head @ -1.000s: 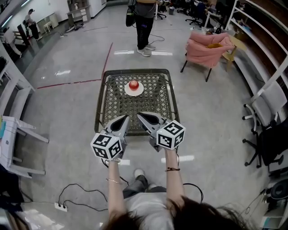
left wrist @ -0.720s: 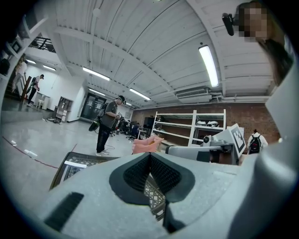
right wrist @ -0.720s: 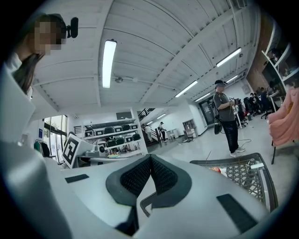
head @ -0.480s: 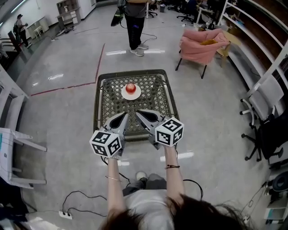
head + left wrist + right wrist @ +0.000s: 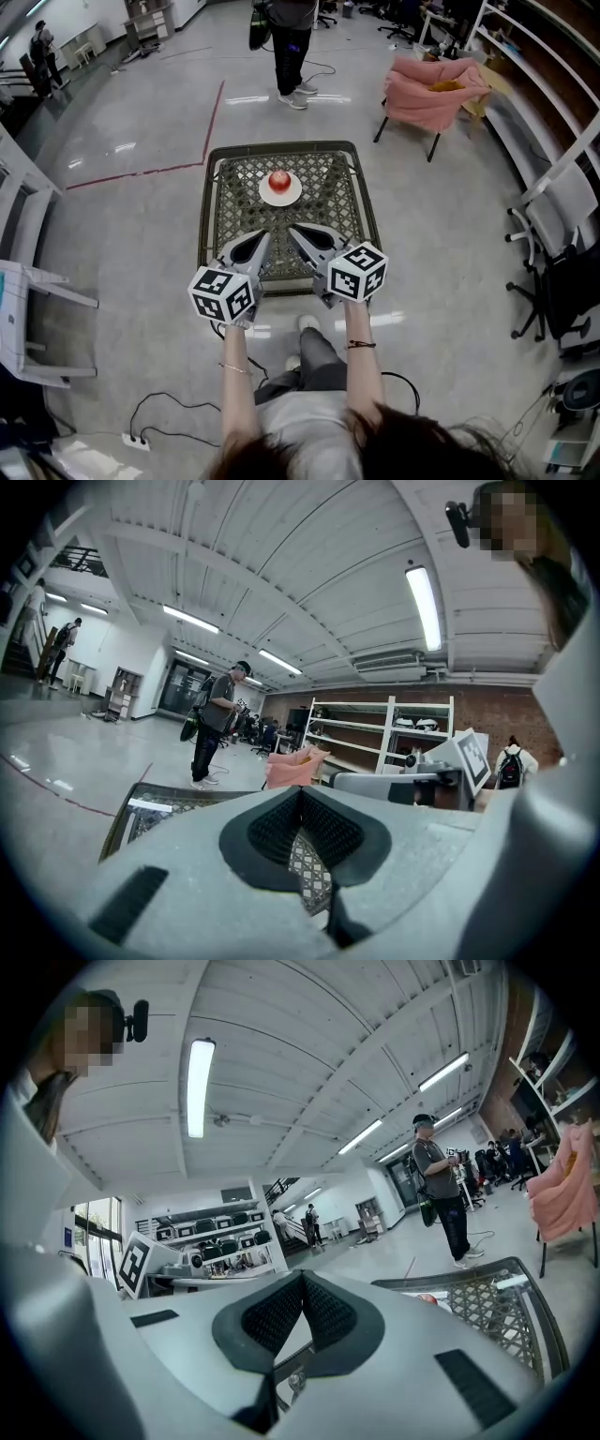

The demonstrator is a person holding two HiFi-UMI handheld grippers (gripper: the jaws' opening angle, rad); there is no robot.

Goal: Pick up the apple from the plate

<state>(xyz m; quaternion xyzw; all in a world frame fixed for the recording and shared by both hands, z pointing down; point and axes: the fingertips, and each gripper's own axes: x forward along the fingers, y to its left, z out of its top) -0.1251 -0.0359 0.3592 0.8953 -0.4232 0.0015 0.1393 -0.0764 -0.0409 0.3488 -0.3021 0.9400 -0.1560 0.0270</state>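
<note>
Table: metal mesh top. Both sets of jaws hang over its near edge and most of it lies ahead of them. Person standing on the floor, well past the table's far end, straight ahead of the jaws. Chair with a pink cloth ahead and off to the right of the right jaws, clear of the table.

Left gripper: I see the jaws pressed together at the tips, nothing between them, only mesh visible through the notch below the pads. Right gripper: same, jaws together, nothing pinched. The two sit side by side, tips angled toward each other, close but not touching.

Plate: white, on the far half of the table, ahead of both jaw tips and well apart from them. Apple: red, sitting on the plate, roughly on the line between the two grippers, not touched by either.
</note>
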